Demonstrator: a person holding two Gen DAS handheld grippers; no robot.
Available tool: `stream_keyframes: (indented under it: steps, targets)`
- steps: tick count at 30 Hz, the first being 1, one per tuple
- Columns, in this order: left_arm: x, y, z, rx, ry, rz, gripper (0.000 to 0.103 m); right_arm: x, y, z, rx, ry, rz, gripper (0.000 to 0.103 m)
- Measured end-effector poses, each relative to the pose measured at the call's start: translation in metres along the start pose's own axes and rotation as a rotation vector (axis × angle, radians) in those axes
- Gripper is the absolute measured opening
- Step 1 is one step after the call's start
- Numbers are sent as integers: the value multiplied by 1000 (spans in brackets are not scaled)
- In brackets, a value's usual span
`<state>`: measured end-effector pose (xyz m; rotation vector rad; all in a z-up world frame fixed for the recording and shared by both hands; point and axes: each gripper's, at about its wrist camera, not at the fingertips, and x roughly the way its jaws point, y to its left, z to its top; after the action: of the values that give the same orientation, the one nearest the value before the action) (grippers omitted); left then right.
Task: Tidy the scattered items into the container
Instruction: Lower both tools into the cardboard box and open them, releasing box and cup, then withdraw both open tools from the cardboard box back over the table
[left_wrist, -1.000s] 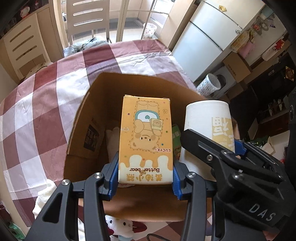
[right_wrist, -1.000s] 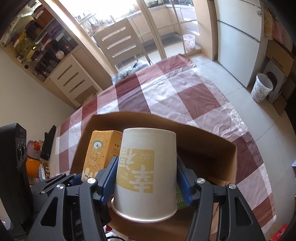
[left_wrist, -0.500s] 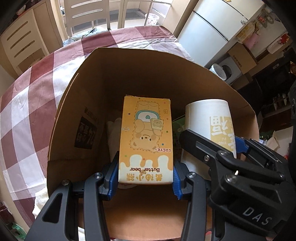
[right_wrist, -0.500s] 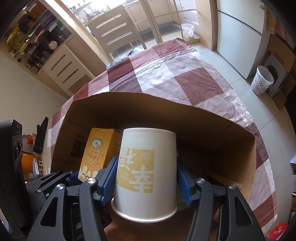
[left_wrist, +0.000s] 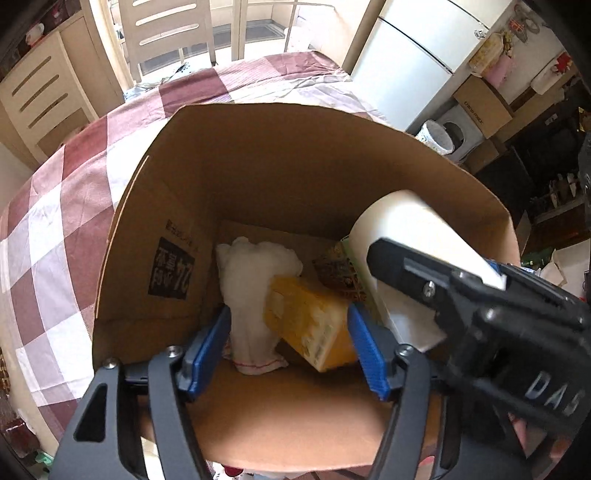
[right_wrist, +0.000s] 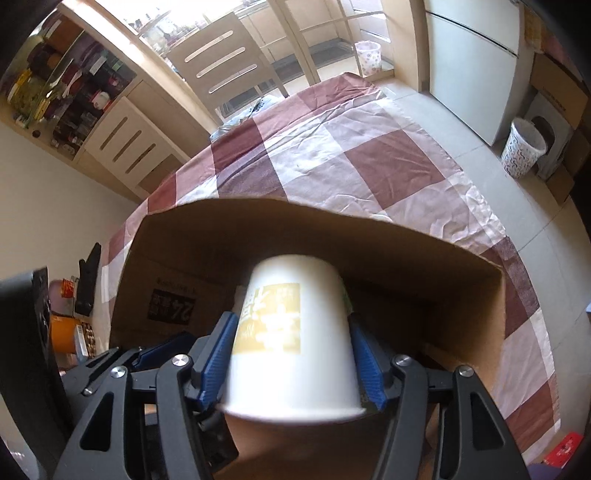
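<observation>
An open cardboard box (left_wrist: 277, 166) stands on the checked tablecloth (left_wrist: 55, 240). My left gripper (left_wrist: 288, 314) hangs over it with its jaws opening. The yellow Butter bear carton (left_wrist: 310, 321) tips loose between the blue pads, blurred, down among a white cloth (left_wrist: 255, 280) and a printed packet (left_wrist: 340, 269). My right gripper (right_wrist: 291, 321) holds an upside-down white paper cup (right_wrist: 291, 332) over the box (right_wrist: 406, 280). Its pads still touch the cup's sides, and its jaws are just starting to open. The cup (left_wrist: 406, 236) leans at the right in the left wrist view.
A slatted chair (right_wrist: 221, 66) stands at the table's far end. A fridge (left_wrist: 413, 66) and a patterned bin (right_wrist: 522, 147) are off to the right on the floor. A black object (right_wrist: 88, 280) and an orange container (right_wrist: 64, 334) lie left of the box.
The left jaws have spread and the yellow carton has dropped out of their grip, tipping into the box. The cup has blurred and shifted slightly in the right jaws.
</observation>
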<state>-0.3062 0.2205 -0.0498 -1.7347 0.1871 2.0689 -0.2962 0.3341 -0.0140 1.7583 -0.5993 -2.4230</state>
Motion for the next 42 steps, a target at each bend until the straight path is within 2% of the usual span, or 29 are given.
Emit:
stream_keyframes:
  steps: [9,11,27,42]
  targets:
    - [-19,-4,-5,1,-40,11,72,-28,1,2,12,-44,30,62]
    - [-26,-4,-8,0,-54,20,77,-33,1,0,12,-49,36,62]
    - [-70,-14,-25,-5,-131,18,77,-76,1,-21,-3,-105,54,62]
    - [-112,-31,-73,-15,-193,21,77,-125,4,-64,-55,-161,64,62]
